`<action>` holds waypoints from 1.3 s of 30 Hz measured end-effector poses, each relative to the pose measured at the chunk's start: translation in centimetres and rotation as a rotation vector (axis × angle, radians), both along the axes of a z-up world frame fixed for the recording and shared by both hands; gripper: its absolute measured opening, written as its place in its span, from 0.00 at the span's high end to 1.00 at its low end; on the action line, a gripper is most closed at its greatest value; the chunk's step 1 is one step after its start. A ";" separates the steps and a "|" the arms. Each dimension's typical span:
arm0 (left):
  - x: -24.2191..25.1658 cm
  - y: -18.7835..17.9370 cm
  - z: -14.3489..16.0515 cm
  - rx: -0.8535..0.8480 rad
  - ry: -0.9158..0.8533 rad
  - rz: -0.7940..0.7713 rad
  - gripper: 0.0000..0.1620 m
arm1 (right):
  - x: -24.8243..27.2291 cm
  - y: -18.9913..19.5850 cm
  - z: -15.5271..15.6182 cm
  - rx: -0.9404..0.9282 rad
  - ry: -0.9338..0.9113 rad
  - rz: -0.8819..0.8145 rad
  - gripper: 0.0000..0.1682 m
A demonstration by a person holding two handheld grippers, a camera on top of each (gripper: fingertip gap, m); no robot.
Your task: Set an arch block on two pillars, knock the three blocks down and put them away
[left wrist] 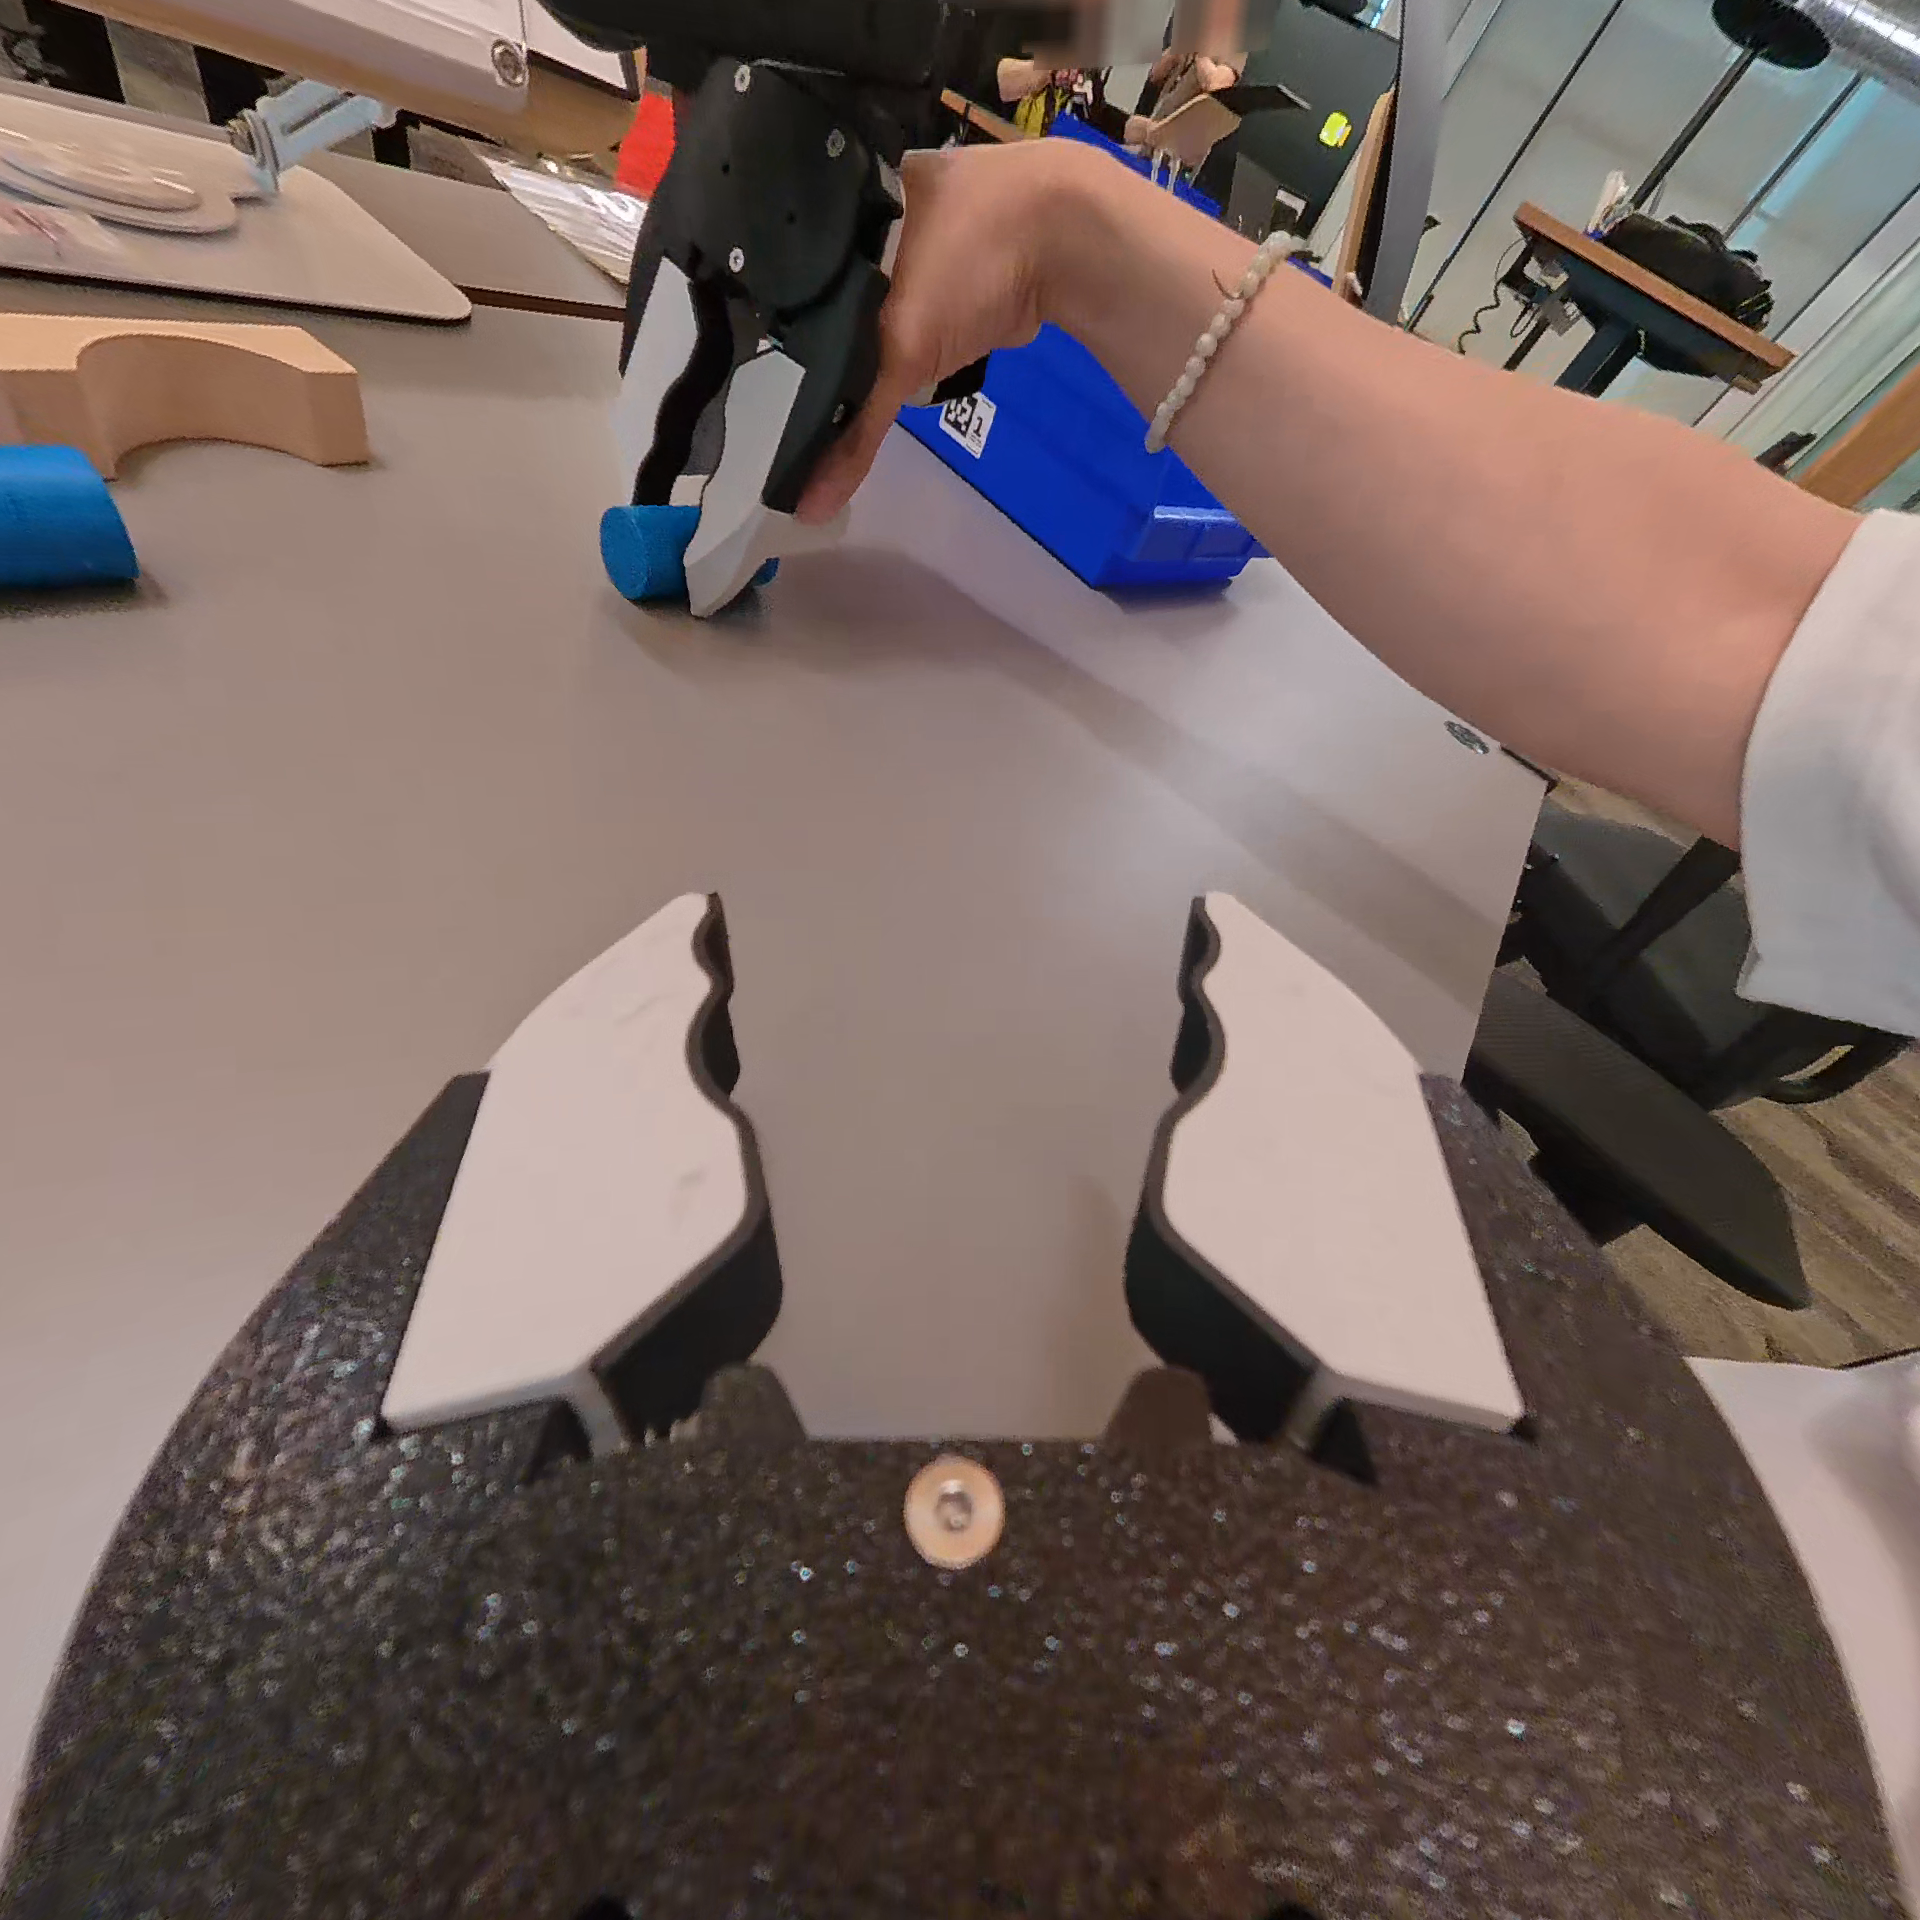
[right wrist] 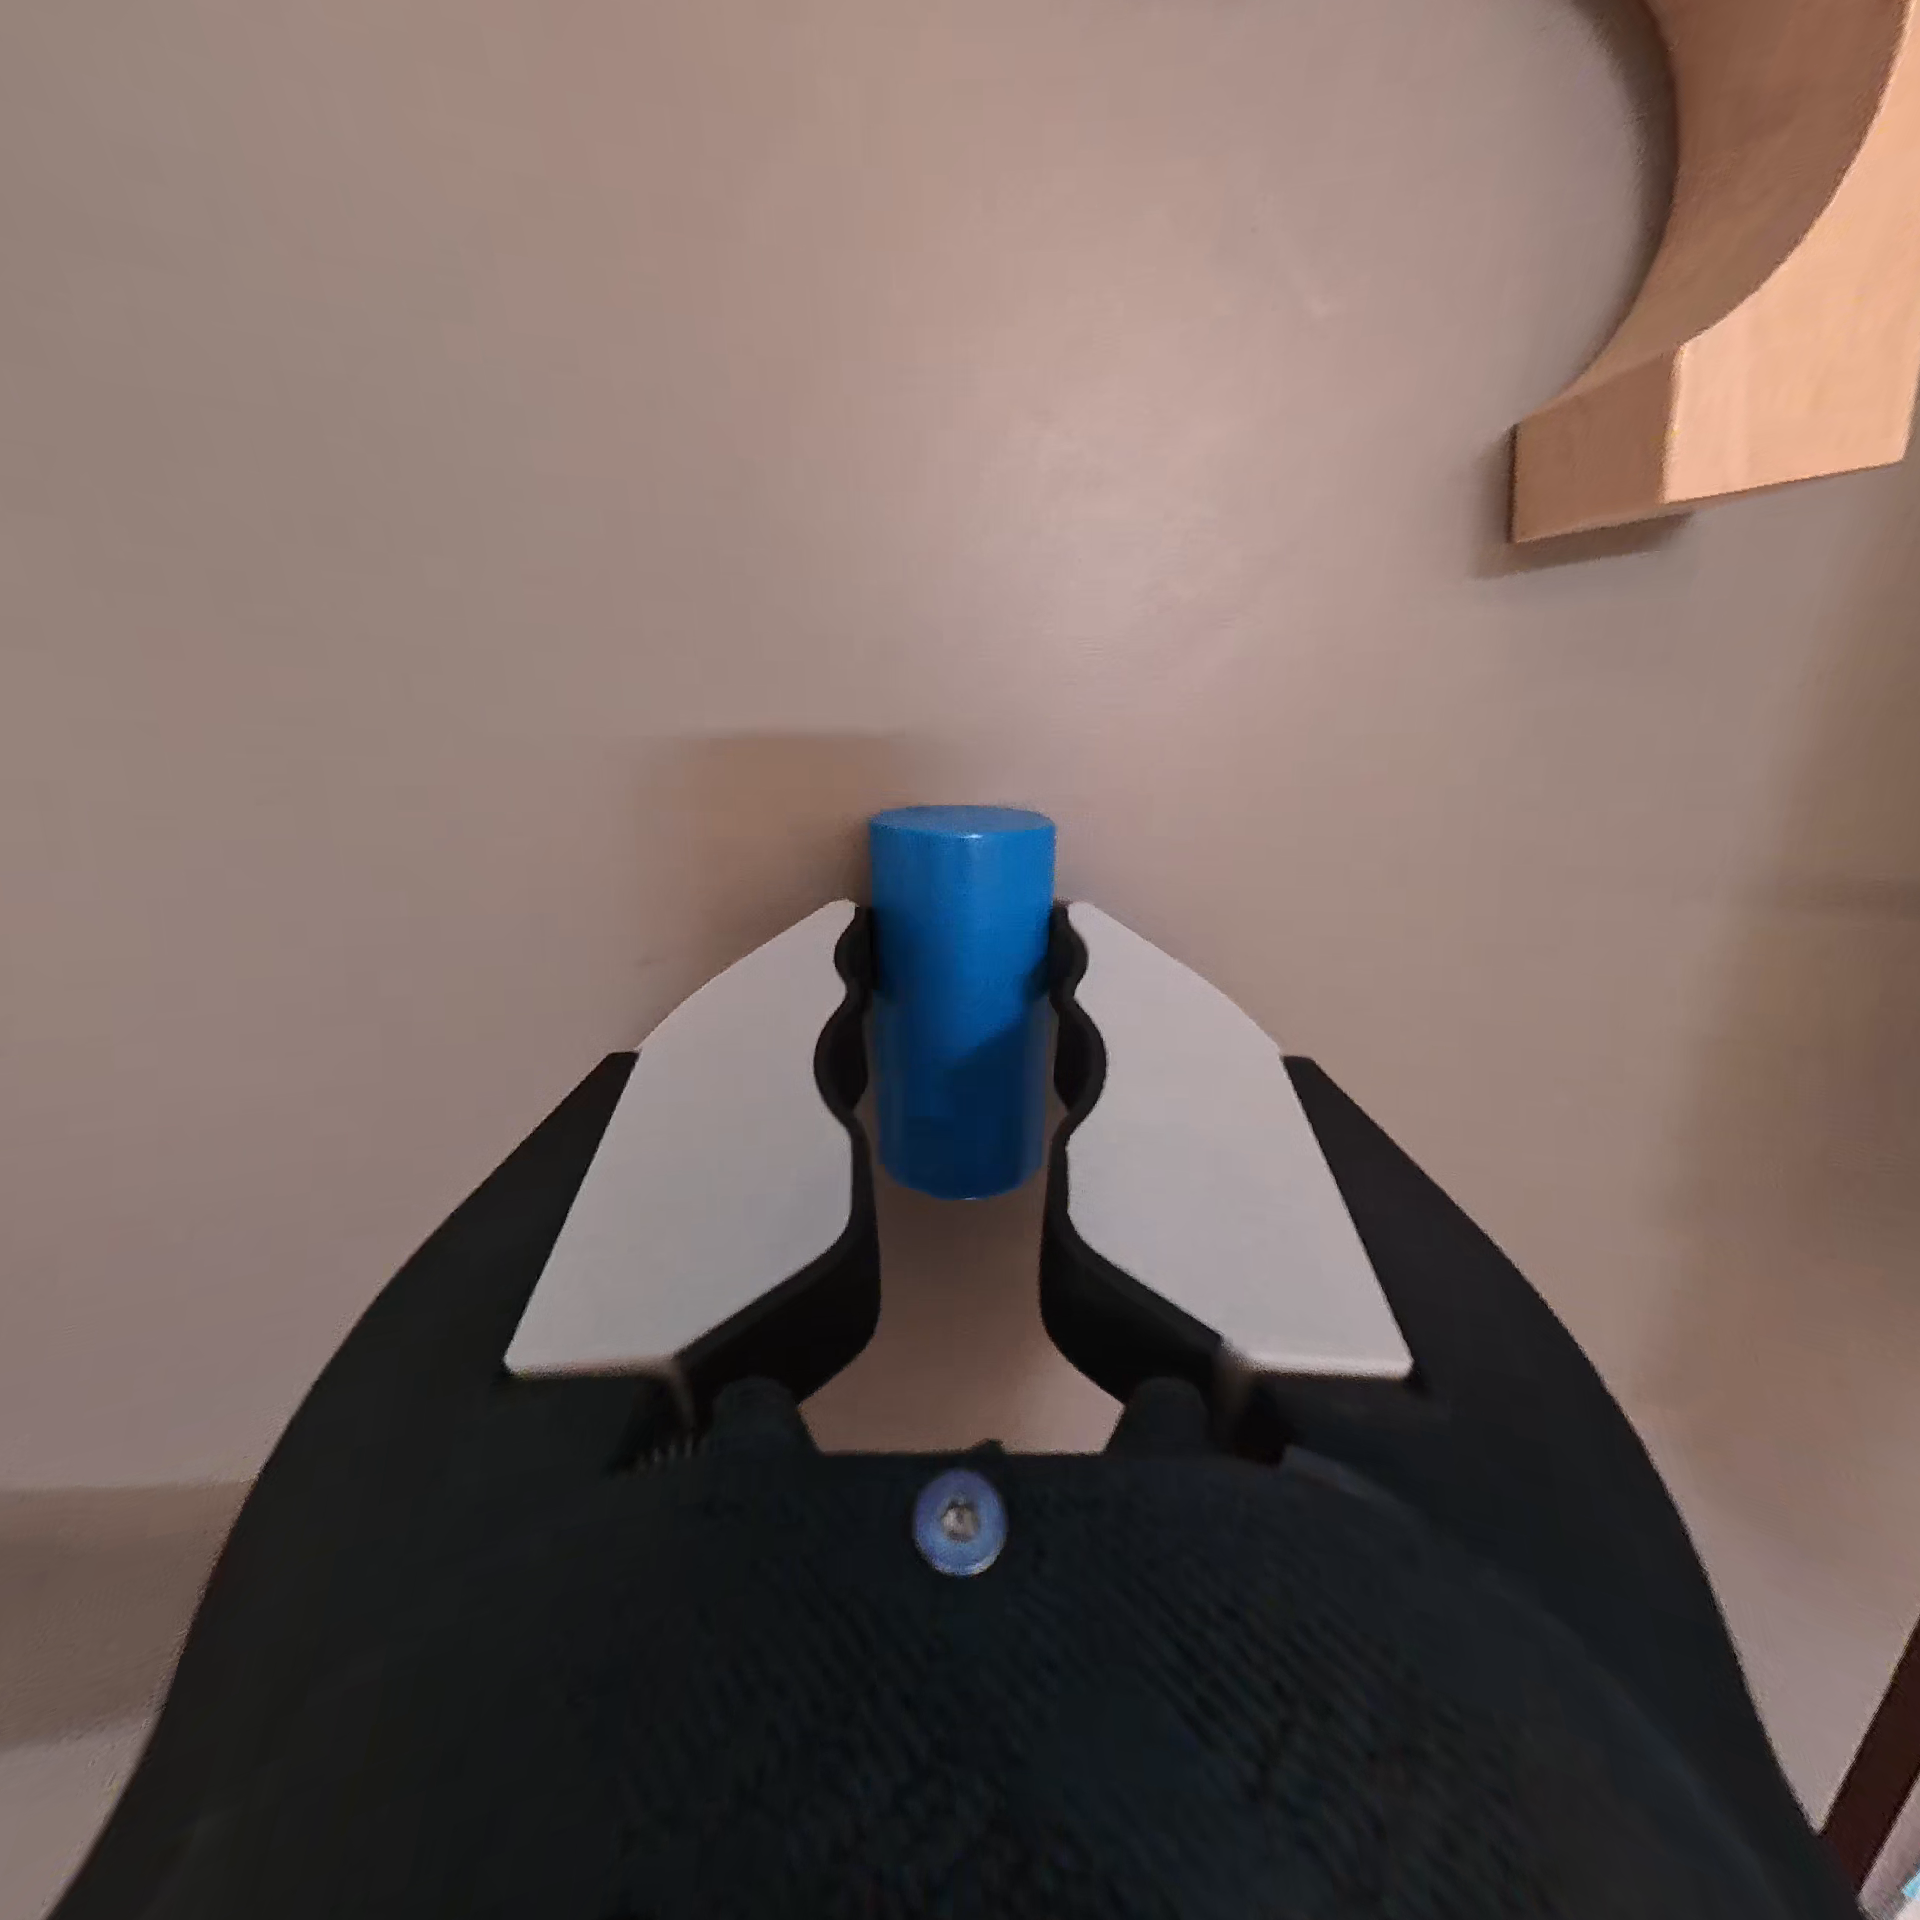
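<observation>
My right gripper (right wrist: pixel 958 925) is shut on a small blue cylinder (right wrist: pixel 956 997) that lies on the grey table (right wrist: pixel 520 520); the black wavy pads press its two sides. In the left wrist view the same gripper (left wrist: pixel 717 582), held by a hand (left wrist: pixel 987 270), points down at the blue cylinder (left wrist: pixel 644 561) lying on the table. My left gripper (left wrist: pixel 956 914) is open and empty, low over bare table (left wrist: pixel 416 779) well in front of the cylinder.
A curved wooden block (left wrist: pixel 187 384) lies at the left, also showing at the upper right of the right wrist view (right wrist: pixel 1787 312). Another blue block (left wrist: pixel 57 520) sits at the far left. A blue bin (left wrist: pixel 1081 468) stands behind the hand. The table's right edge (left wrist: pixel 1507 894) drops to an office chair (left wrist: pixel 1642 1122). The left gripper's tips are roughly 25 cm from the right gripper's.
</observation>
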State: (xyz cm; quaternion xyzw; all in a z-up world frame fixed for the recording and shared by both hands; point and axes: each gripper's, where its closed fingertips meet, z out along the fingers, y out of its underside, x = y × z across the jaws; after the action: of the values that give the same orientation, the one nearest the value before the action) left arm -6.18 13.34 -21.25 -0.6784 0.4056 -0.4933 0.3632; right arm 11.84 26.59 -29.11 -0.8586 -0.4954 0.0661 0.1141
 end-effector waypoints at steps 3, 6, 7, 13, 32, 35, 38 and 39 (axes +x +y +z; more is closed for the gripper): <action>0.1 -0.1 -0.2 -0.002 0.013 -0.009 0.49 | 0.0 -0.3 0.0 0.011 -0.005 -0.020 0.80; 0.3 -0.2 -0.4 -0.011 0.016 -0.014 0.49 | 0.4 -1.1 1.6 0.028 0.002 -0.050 0.80; 0.3 -0.3 -0.4 -0.011 0.014 -0.015 0.49 | 0.6 -0.9 3.2 0.065 0.028 -0.089 0.80; -0.2 0.1 0.0 0.059 0.044 0.024 0.53 | 9.3 -1.7 14.7 0.328 0.172 -0.548 0.81; 0.3 -0.4 1.9 0.047 -0.007 0.034 0.52 | 29.4 -17.3 2.0 -0.089 -0.035 -1.186 0.80; 0.2 -0.5 1.9 0.061 0.006 0.038 0.52 | 29.3 -16.4 2.9 -0.040 -0.108 -1.150 0.71; -0.1 -0.3 1.7 0.071 0.022 0.050 0.52 | 29.2 -14.0 7.2 0.171 -0.177 -1.125 0.68; -0.3 -0.2 1.7 0.073 0.024 0.055 0.51 | 28.7 -12.8 9.2 0.255 -0.175 -1.120 0.66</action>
State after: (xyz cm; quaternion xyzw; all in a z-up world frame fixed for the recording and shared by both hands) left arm -6.45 13.13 -19.59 -0.6815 0.4090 -0.4597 0.3962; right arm 40.57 13.76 -19.90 -0.9715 0.0227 -0.1360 0.1929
